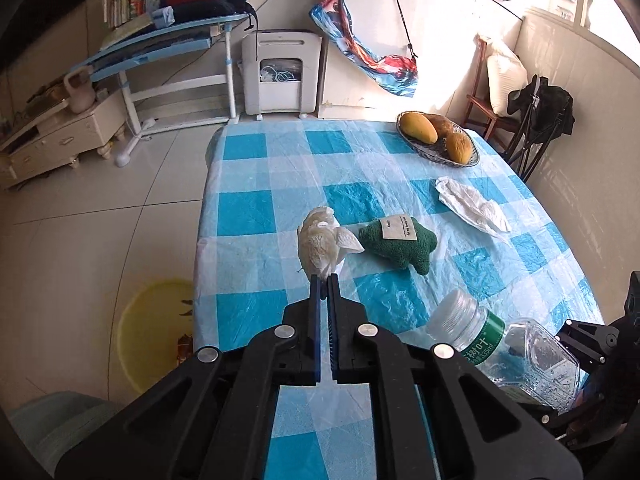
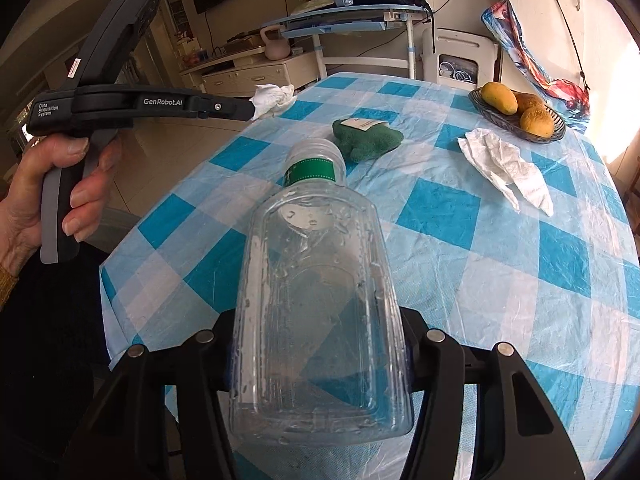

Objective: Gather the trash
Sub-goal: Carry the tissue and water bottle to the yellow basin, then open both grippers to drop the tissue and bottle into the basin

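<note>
A crumpled white tissue is pinched at the tips of the left gripper, whose jaws are clenched on it, held above the near-left part of the table. A clear plastic bottle with a green label and no cap lies lengthwise between the jaws of the right gripper, which grasp its body near the base. Further out on the blue-and-white checked tablecloth, a green plush toy lies just right of the tissue, a second flattened tissue further right. A wire basket of mangoes sits at the far right. A yellow basin stands on the floor, left of the table.
</note>
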Demonstrator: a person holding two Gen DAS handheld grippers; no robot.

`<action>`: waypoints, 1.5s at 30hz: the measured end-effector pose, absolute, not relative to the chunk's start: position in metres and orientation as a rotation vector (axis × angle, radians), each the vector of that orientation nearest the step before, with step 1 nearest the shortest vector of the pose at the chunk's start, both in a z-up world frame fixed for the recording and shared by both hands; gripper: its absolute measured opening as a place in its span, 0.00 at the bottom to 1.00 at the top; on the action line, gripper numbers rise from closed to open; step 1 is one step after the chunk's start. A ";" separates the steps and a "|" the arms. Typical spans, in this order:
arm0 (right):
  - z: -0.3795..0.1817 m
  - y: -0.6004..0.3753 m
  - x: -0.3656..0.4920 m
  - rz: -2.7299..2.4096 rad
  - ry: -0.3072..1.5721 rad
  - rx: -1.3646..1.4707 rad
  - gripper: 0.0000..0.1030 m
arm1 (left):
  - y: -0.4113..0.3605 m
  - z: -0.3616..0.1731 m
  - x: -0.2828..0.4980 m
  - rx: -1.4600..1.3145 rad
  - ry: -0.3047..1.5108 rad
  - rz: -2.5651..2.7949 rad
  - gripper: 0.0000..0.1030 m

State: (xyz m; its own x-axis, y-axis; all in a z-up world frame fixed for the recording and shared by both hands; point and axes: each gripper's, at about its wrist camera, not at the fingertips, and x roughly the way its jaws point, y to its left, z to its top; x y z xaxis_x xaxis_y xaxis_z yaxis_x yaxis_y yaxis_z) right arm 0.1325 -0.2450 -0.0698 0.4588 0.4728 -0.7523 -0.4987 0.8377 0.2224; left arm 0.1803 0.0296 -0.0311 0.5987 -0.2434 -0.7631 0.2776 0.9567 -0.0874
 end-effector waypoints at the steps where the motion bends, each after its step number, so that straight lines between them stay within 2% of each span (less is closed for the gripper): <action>1: -0.069 -0.243 0.132 0.608 0.916 -0.024 0.54 | 0.038 -0.027 0.182 0.020 0.868 -0.278 0.04; 10: -0.062 -0.196 0.141 0.683 0.907 -0.057 0.54 | 0.127 -0.005 0.192 -0.207 0.805 -0.055 0.04; 18: -0.052 -0.114 0.177 0.759 0.866 -0.128 0.54 | 0.198 0.013 0.187 -0.241 0.726 0.128 0.04; 23: -0.048 -0.070 0.200 0.792 0.851 -0.197 0.54 | 0.242 0.009 0.183 -0.381 0.727 0.177 0.04; 34: -0.065 0.009 0.245 0.797 0.845 -0.334 0.55 | 0.249 0.002 0.187 -0.419 0.733 0.182 0.04; 36: -0.067 0.012 0.247 0.783 0.836 -0.335 0.58 | 0.249 0.000 0.189 -0.420 0.749 0.184 0.04; 45: -0.042 -0.053 0.203 0.759 0.758 -0.288 0.68 | 0.233 -0.041 0.215 -0.371 0.938 0.159 0.05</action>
State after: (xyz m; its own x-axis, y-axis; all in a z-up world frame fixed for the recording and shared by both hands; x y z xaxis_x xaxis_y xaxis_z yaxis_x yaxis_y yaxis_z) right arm 0.2026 -0.0528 -0.0419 0.4818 0.5138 -0.7099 -0.7107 0.7030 0.0265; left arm 0.2145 0.2326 -0.0407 0.5851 -0.0263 -0.8106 -0.2925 0.9254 -0.2411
